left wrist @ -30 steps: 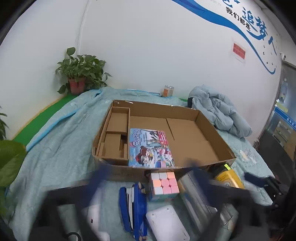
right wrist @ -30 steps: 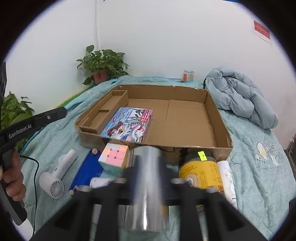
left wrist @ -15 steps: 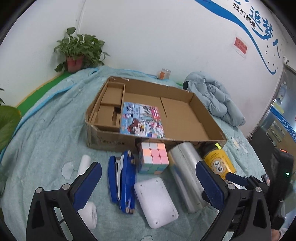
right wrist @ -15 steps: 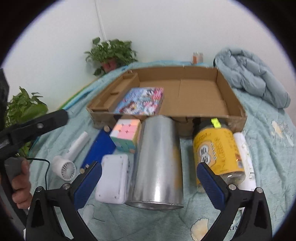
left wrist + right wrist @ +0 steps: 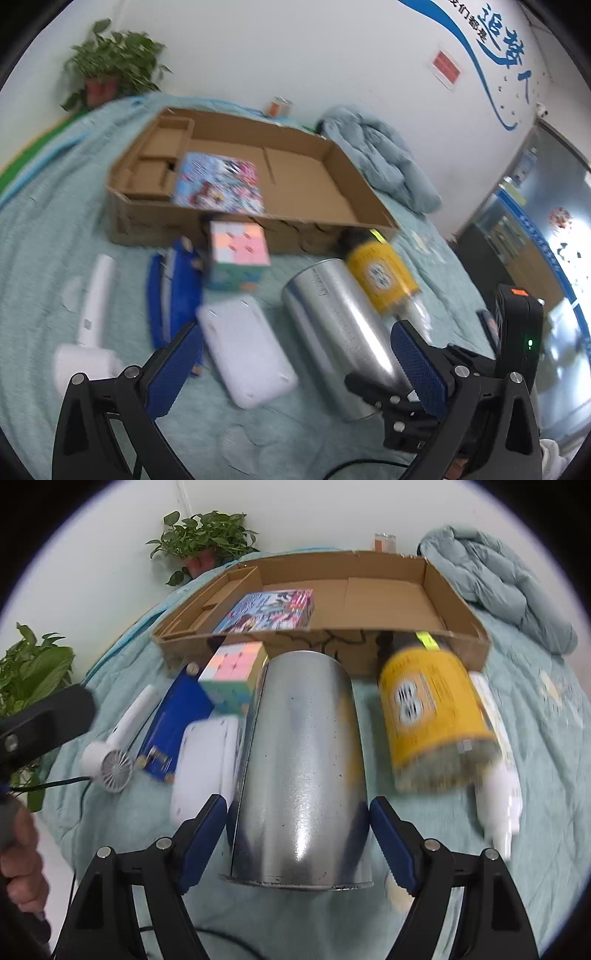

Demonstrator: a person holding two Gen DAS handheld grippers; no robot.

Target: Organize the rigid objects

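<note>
Since the earlier frames both views have tipped downward and drawn closer: the silver metal cylinder [image 5: 299, 775], which a second ago sat small behind blurred fingers, now fills the centre of the right wrist view, and the wall takes up far less of the frame. The right gripper [image 5: 297, 843] has come down around the near end of the cylinder, one blue pad on each side of it at the lower centre. Its jaws are closing with the cylinder between them, but a thin gap seems to remain on both sides — motion blur makes that hard to confirm — so they do not look to be pressing on it.

The left gripper [image 5: 295, 373] stands wide open at the bottom of its own view, gripping nothing, hovering above the white flat device [image 5: 247, 350] and the cylinder's left flank. A hand [image 5: 20, 856] at the lower left edge of the right view holds its handle.

The cylinder lies on its side on the teal quilt [image 5: 535, 738], between the white device and the yellow jar [image 5: 432, 709]. Just beyond it are the pastel puzzle cube [image 5: 234, 672] and the cardboard box [image 5: 454, 602] — a colourful picture box [image 5: 269, 611] lies inside, left of centre.
</note>
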